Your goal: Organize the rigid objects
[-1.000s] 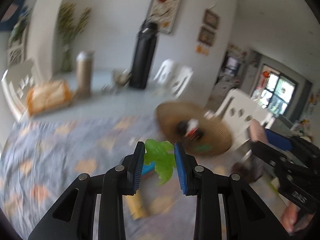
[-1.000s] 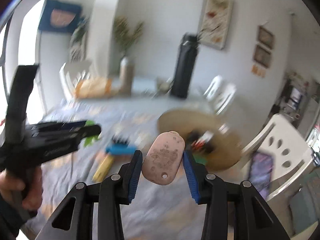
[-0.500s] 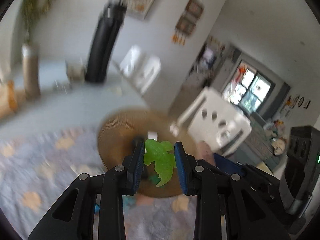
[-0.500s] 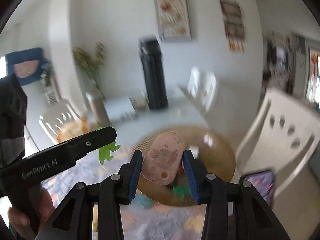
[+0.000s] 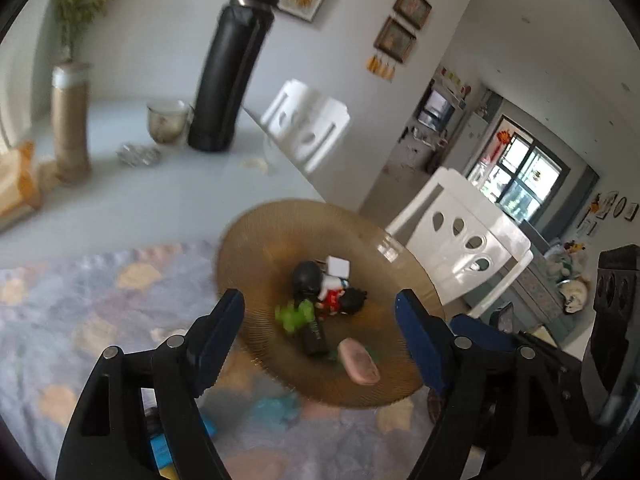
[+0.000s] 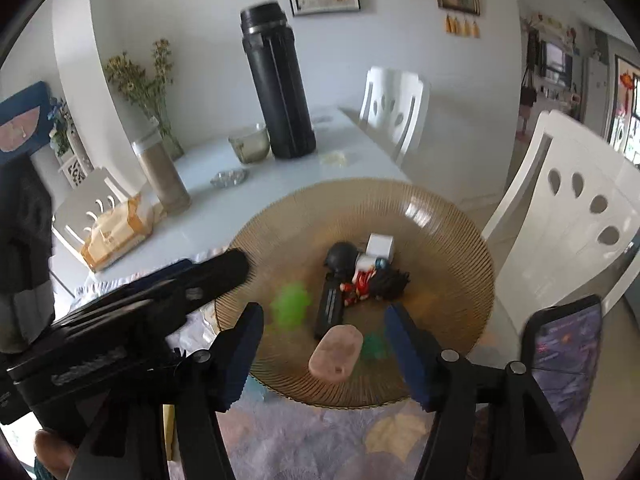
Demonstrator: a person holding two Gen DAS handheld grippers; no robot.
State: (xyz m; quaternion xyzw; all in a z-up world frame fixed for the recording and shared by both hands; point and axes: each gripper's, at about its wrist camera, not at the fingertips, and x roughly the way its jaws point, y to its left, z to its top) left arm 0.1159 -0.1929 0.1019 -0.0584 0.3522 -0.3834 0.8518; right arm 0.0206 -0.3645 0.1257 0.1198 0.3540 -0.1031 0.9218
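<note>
A: So, where do the claws stand?
B: Both are opening, nothing between the pads. Left claw (image 5: 320, 336) and right claw (image 6: 324, 348) hover above the amber ribbed plate (image 6: 452, 216).
A: And the objects?
B: Just beyond the right claw lies the pink oval tag (image 6: 335, 354); the green toy (image 5: 295, 314) sits beyond the left. Farther back, figurines (image 6: 370, 278).

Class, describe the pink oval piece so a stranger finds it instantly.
Start at the big ribbed amber plate on the table. Among the toys in it, nearest the grippers, lies the pink oval piece. It alone is flat, speckled and pale pink, beside the black stick.
</note>
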